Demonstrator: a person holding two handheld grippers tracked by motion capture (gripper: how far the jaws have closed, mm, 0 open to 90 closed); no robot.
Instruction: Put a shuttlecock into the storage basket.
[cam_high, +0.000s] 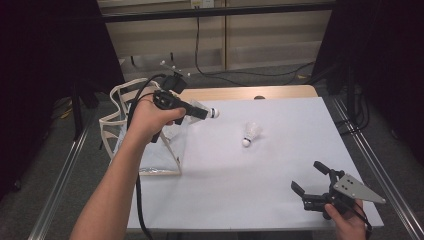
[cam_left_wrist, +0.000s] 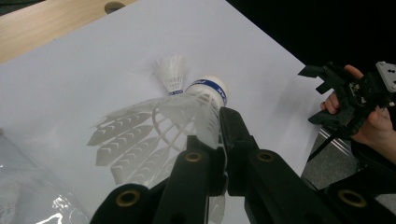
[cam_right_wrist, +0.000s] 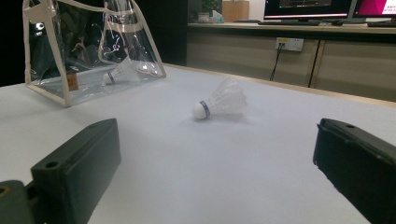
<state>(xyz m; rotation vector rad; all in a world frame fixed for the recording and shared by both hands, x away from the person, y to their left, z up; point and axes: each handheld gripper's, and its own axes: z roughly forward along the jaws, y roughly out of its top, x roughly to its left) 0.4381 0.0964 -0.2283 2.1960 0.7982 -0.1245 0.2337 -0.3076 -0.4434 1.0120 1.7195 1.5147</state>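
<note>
High view, left: clear bag (cam_high: 145, 145) partly hidden behind the left forearm; its contents are hard to read. Left gripper (cam_high: 202, 113), upper left of centre, held level and clamped on a shuttlecock (cam_left_wrist: 196, 109) by its feathers. Second shuttlecock (cam_high: 251, 133) lies mid-frame on the white table (cam_high: 280, 190). Lower right: right gripper (cam_high: 312, 180) resting, jaws apart.
</note>
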